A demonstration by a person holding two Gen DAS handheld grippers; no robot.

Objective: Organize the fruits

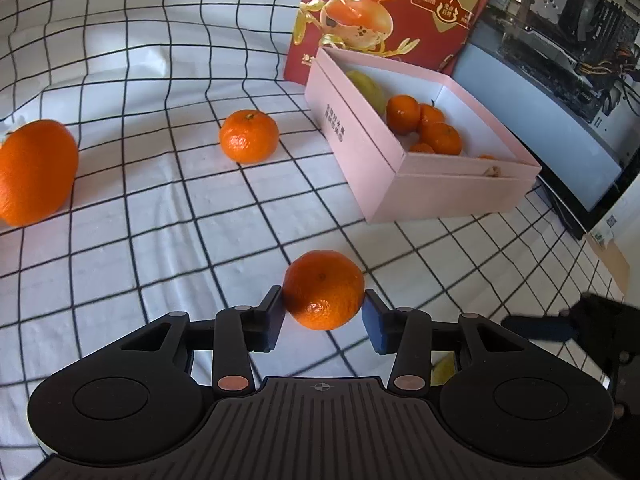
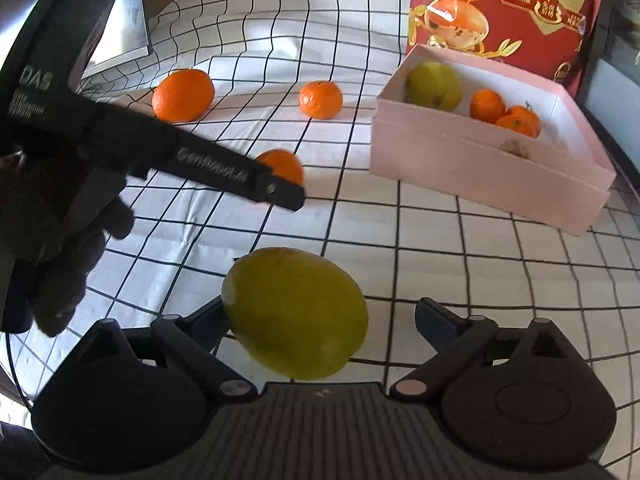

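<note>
Though small, tangerine (image 1: 323, 289) glossy, dimpled

On my left gripper's (image 2: 280, 192) arm I read "Genrobot.AI", and "DAS" higher on its body. The red carton (image 2: 520, 20) behind carried a large "蛋". The pink box's (image 1: 360, 136) side print was too small to read.
</note>
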